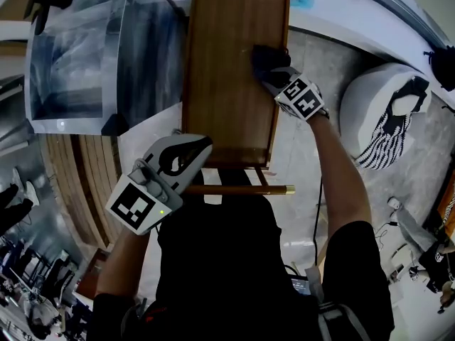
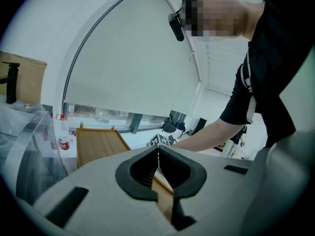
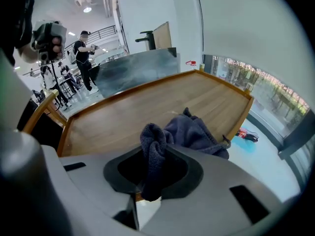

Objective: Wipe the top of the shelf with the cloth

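– Fingers on the right gripper [image 3: 151, 183]: clamped on a fold of the cloth [image 3: 197, 134], rest of it bunched on the shelf [image 1: 224, 98] top? Looks that way from over here.

– Yep, pinched tight. Cloth down on the wood, right by the right-hand rim, toward the far half. Left gripper [image 2: 158, 170] fingers closed too, but on nothing. Just hanging off the near end, not touching the wood.

– So how far along, roughly?

– Hard to call, tbh. Mid-wipe, probably. No dust line or wet streak anywhere, so no telling done bits from undone. Going only by the cloth's spot: guessing left side and near end left to do.

– Anything in the way?

– Nothing on the top itself, so a free run. Raised rim all round though, so expect a bump at the corners. Clear box [image 1: 78, 55] just beside the left edge, bottle [image 2: 64, 141] past the far end. Neither anywhere near the cloth.
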A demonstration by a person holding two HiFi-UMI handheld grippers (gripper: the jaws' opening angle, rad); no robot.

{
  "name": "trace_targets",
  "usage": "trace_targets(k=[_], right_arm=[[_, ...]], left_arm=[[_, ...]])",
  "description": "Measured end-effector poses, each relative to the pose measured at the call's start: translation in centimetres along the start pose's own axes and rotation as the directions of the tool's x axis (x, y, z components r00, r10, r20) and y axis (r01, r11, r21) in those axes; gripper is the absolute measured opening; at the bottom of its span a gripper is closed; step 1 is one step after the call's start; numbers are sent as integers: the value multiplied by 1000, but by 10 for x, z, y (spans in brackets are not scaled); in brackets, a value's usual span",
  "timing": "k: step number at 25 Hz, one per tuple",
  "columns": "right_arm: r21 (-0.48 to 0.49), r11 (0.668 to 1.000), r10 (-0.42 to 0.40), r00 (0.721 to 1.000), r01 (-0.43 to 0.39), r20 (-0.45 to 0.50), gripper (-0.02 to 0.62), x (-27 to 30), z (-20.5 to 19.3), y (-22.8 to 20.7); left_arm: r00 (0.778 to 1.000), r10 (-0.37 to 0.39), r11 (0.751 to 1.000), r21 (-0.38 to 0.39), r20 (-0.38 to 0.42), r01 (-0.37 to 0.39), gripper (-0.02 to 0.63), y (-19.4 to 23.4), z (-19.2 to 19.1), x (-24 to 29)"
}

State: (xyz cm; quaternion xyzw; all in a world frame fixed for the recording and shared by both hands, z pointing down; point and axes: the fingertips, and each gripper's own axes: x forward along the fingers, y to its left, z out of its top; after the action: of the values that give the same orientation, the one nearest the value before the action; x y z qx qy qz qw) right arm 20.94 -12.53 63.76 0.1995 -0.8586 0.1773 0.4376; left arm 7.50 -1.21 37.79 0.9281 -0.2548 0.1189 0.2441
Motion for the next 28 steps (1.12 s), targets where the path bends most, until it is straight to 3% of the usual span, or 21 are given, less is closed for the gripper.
trace_targets(k=[28], right_arm=[[69,980,192,979,-187,-69,67,-14,-68,144]], left_arm=[[999,-37,998,47,25,36,26,-43,-1,-20]])
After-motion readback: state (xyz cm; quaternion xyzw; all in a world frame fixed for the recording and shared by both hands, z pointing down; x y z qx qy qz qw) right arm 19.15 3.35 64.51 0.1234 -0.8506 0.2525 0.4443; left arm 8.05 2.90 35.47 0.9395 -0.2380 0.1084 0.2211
